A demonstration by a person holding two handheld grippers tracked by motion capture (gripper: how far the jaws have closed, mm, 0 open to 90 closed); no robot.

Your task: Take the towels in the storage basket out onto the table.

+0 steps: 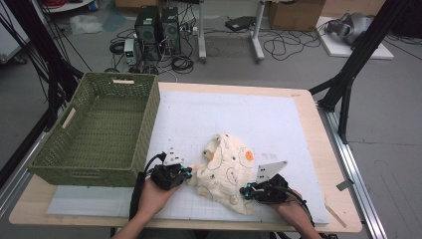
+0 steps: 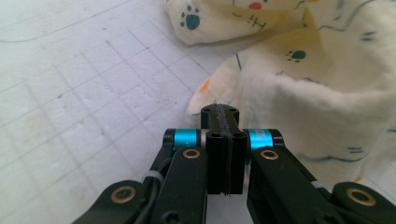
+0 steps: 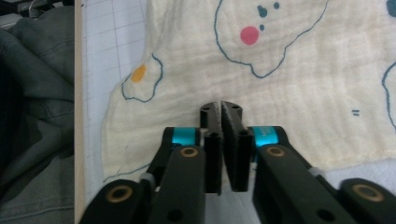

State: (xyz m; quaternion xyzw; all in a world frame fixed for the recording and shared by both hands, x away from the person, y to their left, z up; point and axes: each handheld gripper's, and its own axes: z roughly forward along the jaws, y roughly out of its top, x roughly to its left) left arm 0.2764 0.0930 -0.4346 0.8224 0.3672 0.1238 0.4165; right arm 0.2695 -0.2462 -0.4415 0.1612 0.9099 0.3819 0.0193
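2 cardboard boxes (image 1: 293,12) stand on grey floor (image 1: 388,129) beyond the white-matted table (image 1: 278,119).

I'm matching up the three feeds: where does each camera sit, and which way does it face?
High view: above the person's side, looking forward and down on the table, green basket and printed cloth; forearms, left gripper and right gripper enter from below.
Left gripper view: rides the left gripper, facing the cloth's edge; shut jaws show.
Right gripper view: rides the right gripper, over the cloth; shut jaws show.
All share the cloth.
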